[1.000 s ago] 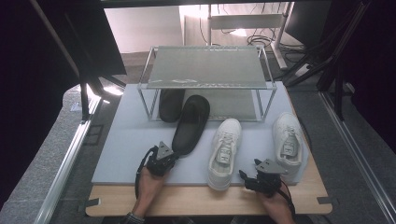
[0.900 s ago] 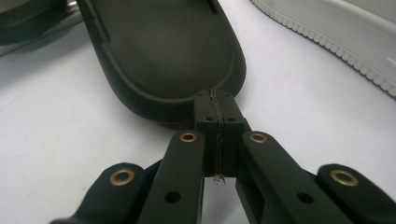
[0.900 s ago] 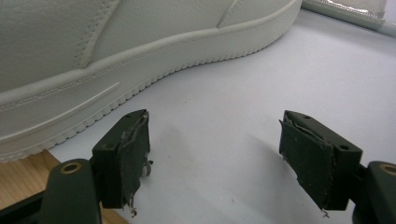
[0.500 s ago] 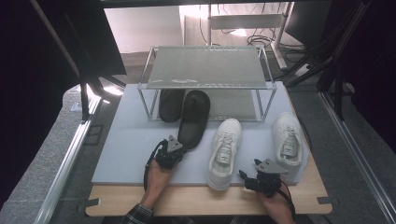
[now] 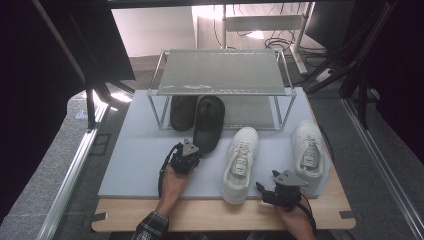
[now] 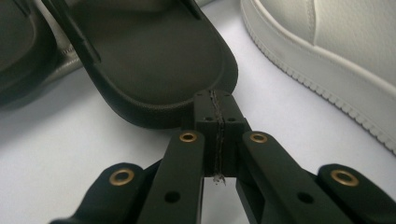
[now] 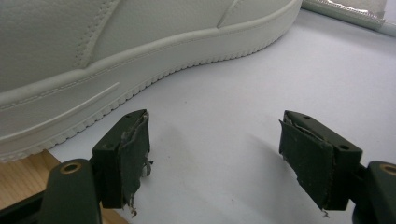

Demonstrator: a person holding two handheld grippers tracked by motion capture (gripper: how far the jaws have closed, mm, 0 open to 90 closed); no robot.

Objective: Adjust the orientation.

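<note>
Black slipper (image 5: 207, 122) w/ left claw (image 5: 188, 153) pressing at its heel edge, jaws together.
Slipper is lying on the grey mat (image 5: 135, 150) of the worktop, toe reaching under the wire rack (image 5: 220, 72), beside a 2nd dark slipper (image 5: 182, 111). Right claw (image 5: 267, 192) is hovering w/ jaws wide apart, gripping nothing, near the white sneaker (image 5: 241, 157); another sneaker (image 5: 308, 152) is lying to the right.

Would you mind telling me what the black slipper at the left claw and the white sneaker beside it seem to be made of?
The black slipper looks like moulded foam or rubber: matte, seamless, with a thick rounded edge. The white sneaker appears to be leather or a synthetic: fine pebbled grain and stitched seams on the upper in the right gripper view, above a smooth, probably rubber, sole with a ribbed edge. The left claw, shut, touches the slipper's heel.
</note>
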